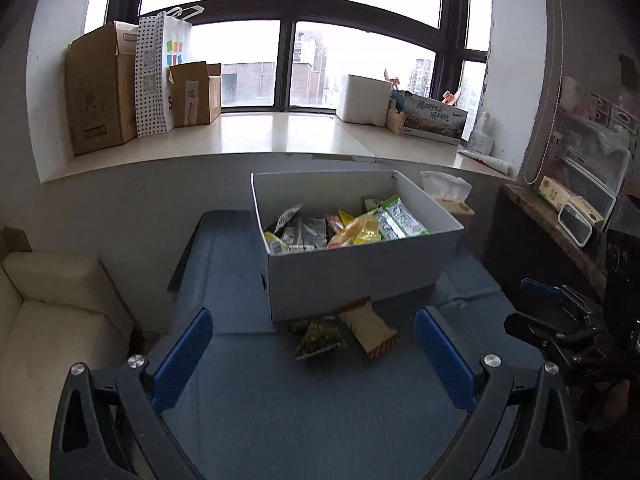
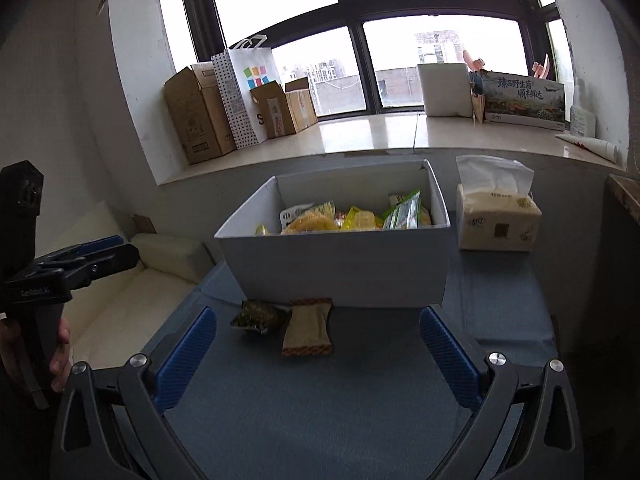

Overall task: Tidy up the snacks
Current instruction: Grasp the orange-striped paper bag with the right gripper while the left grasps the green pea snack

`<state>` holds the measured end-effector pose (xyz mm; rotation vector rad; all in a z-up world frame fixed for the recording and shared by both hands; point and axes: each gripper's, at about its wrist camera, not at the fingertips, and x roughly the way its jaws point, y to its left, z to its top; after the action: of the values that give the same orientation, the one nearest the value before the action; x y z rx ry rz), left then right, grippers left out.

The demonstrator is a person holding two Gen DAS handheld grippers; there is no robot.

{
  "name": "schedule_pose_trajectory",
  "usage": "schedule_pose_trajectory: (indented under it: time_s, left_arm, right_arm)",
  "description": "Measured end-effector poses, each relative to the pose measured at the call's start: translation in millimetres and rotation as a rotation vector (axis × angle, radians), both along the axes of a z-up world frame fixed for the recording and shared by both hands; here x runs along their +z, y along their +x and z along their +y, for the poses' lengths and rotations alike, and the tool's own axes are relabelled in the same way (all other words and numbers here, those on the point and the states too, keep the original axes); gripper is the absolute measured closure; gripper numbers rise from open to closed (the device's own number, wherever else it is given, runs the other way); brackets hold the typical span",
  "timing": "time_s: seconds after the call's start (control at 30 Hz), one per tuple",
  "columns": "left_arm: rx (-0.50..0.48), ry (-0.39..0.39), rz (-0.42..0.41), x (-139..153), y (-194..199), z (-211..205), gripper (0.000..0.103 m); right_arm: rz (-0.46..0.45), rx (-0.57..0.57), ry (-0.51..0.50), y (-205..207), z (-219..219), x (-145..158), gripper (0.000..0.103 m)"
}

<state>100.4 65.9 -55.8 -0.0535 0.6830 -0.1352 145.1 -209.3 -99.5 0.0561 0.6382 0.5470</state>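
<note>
A white box (image 1: 352,276) (image 2: 340,272) holding several snack packets stands on the blue table. Two packets lie on the table in front of it: a green one (image 1: 318,339) (image 2: 260,316) and a tan one with a red-striped end (image 1: 370,330) (image 2: 308,328). My left gripper (image 1: 314,356) is open and empty, its blue fingers either side of the two packets but nearer than them. My right gripper (image 2: 318,354) is open and empty, just short of the tan packet. Each gripper shows at the edge of the other's view.
A tissue box (image 2: 496,220) (image 1: 450,200) stands right of the white box. A cream sofa (image 1: 52,312) is left of the table. A dark cabinet (image 1: 552,240) with small items stands to the right. Cardboard boxes (image 1: 100,92) and bags line the windowsill.
</note>
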Motion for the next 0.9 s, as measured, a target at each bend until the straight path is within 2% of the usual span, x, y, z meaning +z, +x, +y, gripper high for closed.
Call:
schedule_pose_trajectory:
  time_s: [0.13,0.27,0.67,0.9]
  left_arm:
    - [0.007,-0.019,0.056,-31,-35,1,0.0]
    - [0.001,-0.043,0.103,-51,-47,-1,0.0]
    - [-0.011,-0.078,0.108,-51,-50,2,0.0]
    - [-0.012,-0.073,0.115,-54,-50,4,0.0]
  right_arm:
    - [0.061,0.003,-0.055,-12,7,-40,0.0]
    - [0.105,0.044,-0.097,1,27,-60,0.0]
    - [0.157,0.103,-0.173,62,88,-84,0.0]
    - [0.161,0.105,-0.243,79,107,-95,0.0]
